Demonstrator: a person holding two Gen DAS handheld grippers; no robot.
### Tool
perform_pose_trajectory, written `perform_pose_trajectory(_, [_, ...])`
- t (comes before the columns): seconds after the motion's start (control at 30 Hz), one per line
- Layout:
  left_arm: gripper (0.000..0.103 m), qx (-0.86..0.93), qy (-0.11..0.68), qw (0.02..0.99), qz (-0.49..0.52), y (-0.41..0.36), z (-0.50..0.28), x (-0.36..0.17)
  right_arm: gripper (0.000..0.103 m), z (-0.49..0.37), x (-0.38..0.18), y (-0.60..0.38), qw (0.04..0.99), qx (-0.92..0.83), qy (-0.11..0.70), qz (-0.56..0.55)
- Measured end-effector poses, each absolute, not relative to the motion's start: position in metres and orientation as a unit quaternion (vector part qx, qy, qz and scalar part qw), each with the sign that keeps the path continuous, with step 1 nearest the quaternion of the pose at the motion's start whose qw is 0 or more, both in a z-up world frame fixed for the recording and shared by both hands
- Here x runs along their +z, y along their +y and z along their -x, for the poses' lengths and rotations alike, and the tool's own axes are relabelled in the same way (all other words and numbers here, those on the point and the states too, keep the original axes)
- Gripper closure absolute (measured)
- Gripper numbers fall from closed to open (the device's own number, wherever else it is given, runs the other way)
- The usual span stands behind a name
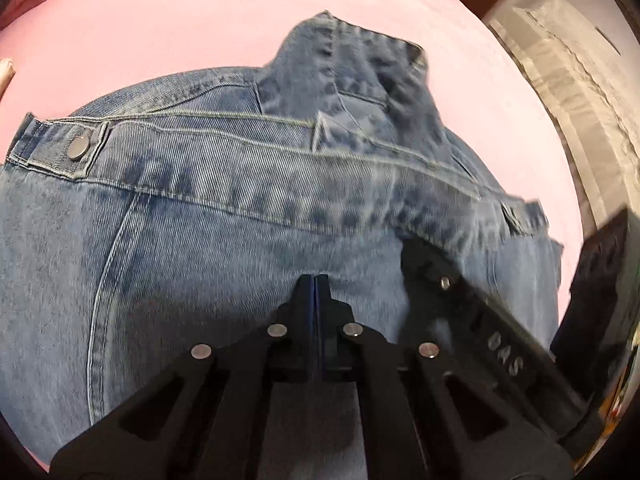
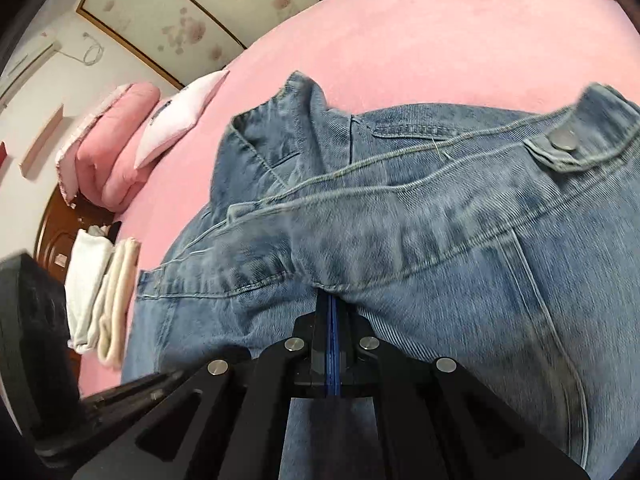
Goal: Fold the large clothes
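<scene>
A blue denim jacket [image 1: 200,208] lies on the pink bed [image 1: 180,32], with a metal snap button [image 1: 79,147] on a tab at its hem. My left gripper [image 1: 316,280] is shut, its tips over the denim; I cannot tell if cloth is pinched. My right gripper [image 2: 333,298] is shut on a fold of the jacket [image 2: 440,220] under the hem band. The right gripper's body also shows in the left wrist view [image 1: 480,320], reaching under the denim. A snap button [image 2: 563,139] shows in the right wrist view.
Pink bedding [image 2: 116,148] and a white pillow [image 2: 180,116] lie at the bed's far end. Folded white and cream cloths [image 2: 100,300] sit at the bed's left edge. A wooden headboard [image 2: 56,236] and a floral wall panel [image 2: 192,12] stand behind. White furniture [image 1: 568,80] stands beside the bed.
</scene>
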State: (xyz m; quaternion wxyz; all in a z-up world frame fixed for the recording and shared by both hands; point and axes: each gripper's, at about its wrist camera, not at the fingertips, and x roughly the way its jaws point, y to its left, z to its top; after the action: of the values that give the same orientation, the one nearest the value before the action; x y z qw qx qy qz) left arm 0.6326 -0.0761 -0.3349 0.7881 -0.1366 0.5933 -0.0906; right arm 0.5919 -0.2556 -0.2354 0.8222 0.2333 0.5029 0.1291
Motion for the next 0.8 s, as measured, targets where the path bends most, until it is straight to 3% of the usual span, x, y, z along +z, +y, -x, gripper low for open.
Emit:
perform_pose_trajectory(0.23, [0.102,0.018,0.536,0.838,0.100,-0.040,-0.636,-0.326,0.103,-0.600,-0.231,-0.271,0.819,0.131,0.497,-0.254])
perform_pose_trajectory(0.4, [0.102,-0.008,0.552,0.815,0.178,0.007,-0.652,-0.332,0.103,-0.601,-0.231,-0.307,0.835,0.101,0.490,-0.231])
perform_pose_trajectory(0.57, [0.102,0.034,0.546,0.832,0.091,0.016,-0.649,-0.328,0.103,-0.596,-0.229,-0.371,0.849,0.005,0.475,-0.233])
perform_pose_trajectory(0.8, [0.102,0.088,0.536,0.836,0.079,0.064,-0.644,-0.336,0.103,-0.588,-0.218,-0.420,0.854,-0.047,0.486,-0.177])
